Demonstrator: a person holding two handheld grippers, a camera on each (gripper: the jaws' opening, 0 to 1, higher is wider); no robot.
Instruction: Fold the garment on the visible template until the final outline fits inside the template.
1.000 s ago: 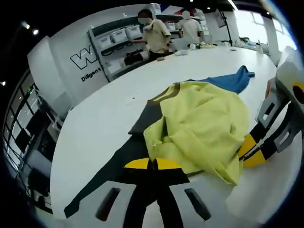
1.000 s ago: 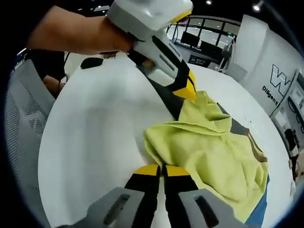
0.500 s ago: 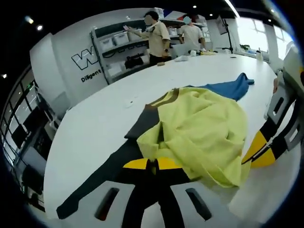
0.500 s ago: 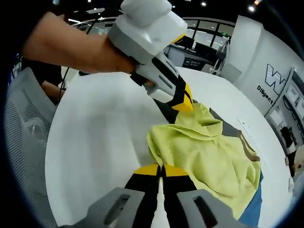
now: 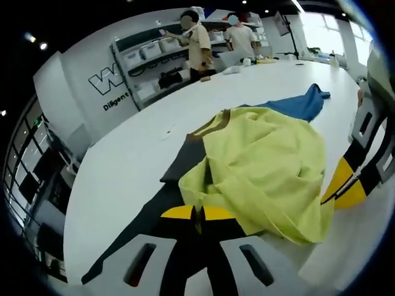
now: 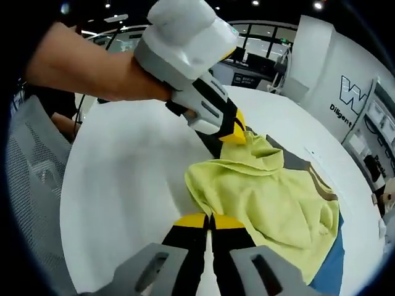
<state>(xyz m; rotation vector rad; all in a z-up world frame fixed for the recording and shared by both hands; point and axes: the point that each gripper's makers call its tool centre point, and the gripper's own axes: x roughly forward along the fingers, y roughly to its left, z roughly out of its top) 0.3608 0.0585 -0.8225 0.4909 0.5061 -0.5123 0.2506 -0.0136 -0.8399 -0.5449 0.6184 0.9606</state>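
Garment (image 5: pixel 259 166) flatter, still rumpled

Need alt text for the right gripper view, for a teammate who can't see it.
A crumpled yellow-green garment lies on a white table, over a dark grey template. The left hand-held gripper, in a person's hand, meets its far edge; the right hand-held gripper sits shut at its near edge.

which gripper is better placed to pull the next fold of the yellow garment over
Probably the left gripper: its yellow tips sit right at the bunched edge of the yellow garment. The right gripper, jaws together, is near the opposite edge.
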